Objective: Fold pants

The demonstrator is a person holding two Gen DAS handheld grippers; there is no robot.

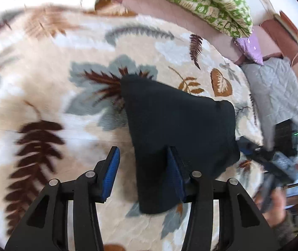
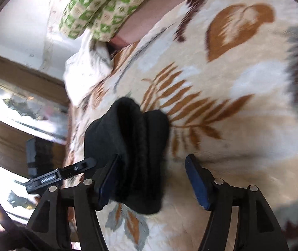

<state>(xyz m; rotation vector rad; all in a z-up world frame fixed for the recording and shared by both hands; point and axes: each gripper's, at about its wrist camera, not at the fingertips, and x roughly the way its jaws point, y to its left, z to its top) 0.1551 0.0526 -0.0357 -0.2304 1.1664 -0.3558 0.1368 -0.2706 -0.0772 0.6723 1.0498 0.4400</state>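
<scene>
The dark pants lie folded into a small bundle on a cream blanket with leaf prints. My left gripper is open just above the blanket, its right finger against the bundle's near edge. In the right wrist view the bundle lies between the open jaws of my right gripper, next to the left finger. The right gripper with the hand holding it shows blurred at the lower right of the left wrist view.
A green-and-cream patterned pillow and a purple pillow lie along the pink bed edge at the back. A grey quilt hangs off the right. In the right wrist view a white pillow sits at the bed's edge near a window.
</scene>
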